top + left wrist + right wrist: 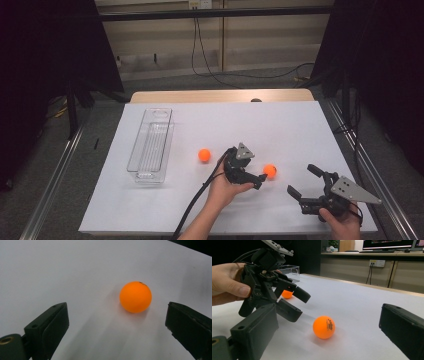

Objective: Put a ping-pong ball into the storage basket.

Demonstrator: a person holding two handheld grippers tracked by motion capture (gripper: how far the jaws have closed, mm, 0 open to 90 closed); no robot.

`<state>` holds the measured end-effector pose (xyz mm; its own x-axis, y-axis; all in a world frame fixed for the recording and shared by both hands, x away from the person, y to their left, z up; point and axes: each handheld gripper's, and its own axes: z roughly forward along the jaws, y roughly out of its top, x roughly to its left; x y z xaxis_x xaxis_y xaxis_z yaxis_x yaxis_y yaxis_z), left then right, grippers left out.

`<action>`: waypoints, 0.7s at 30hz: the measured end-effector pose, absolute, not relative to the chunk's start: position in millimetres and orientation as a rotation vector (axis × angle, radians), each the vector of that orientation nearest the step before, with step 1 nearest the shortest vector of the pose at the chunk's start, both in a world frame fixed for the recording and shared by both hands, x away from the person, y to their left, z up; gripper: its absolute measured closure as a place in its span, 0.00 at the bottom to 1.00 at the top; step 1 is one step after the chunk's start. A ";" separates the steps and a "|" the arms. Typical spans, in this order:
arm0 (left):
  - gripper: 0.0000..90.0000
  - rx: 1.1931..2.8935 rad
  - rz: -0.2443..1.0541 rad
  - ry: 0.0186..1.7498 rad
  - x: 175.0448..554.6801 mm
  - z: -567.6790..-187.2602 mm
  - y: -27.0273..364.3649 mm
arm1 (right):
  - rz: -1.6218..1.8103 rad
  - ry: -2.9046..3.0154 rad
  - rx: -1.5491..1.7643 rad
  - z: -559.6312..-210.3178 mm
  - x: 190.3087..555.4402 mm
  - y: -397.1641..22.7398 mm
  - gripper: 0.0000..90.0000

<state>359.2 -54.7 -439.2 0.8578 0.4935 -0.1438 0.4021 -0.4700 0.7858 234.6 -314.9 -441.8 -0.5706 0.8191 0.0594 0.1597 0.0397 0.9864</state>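
While the left gripper [261,178] tilts down toward the nearer orange ball [270,171], its jaws stand spread wide, one on each side of the approach, and the ball sits loose on the white table cover [280,125] just ahead of them, touching neither. From the left gripper view the ball [135,297] lies closer to the jaw at that picture's right than to the other, so I would judge the hand is lining up for a pinch and needs to slide forward and a little across before closing. The right gripper [303,184] waits low near the table's near edge, also spread open and holding nothing, angled toward the same ball as if kept ready and out of the way. A second orange ball [204,155] rests apart, between the first ball and the clear plastic tray [150,145], which stands long and empty at the left; probably that tray is where the balls are meant to go. In the right gripper view the second ball [286,294] is half hidden behind the left gripper's jaws, and small print on the near ball [324,327] is too fine to read. How far the jaw tips still are from the ball I cannot tell.
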 end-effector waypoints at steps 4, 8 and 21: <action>0.06 2.119 0.124 0.639 359.3 -438.9 -60.4 | 1.573 1.779 0.987 -441.8 234.6 -315.0 0.02; 0.06 2.134 0.122 0.636 361.0 -440.2 -65.0 | 1.574 1.779 0.988 -441.8 234.5 -315.3 0.02; 0.09 2.151 0.116 0.619 361.7 -441.6 -73.2 | 1.576 1.780 0.986 -441.6 234.6 -315.5 0.02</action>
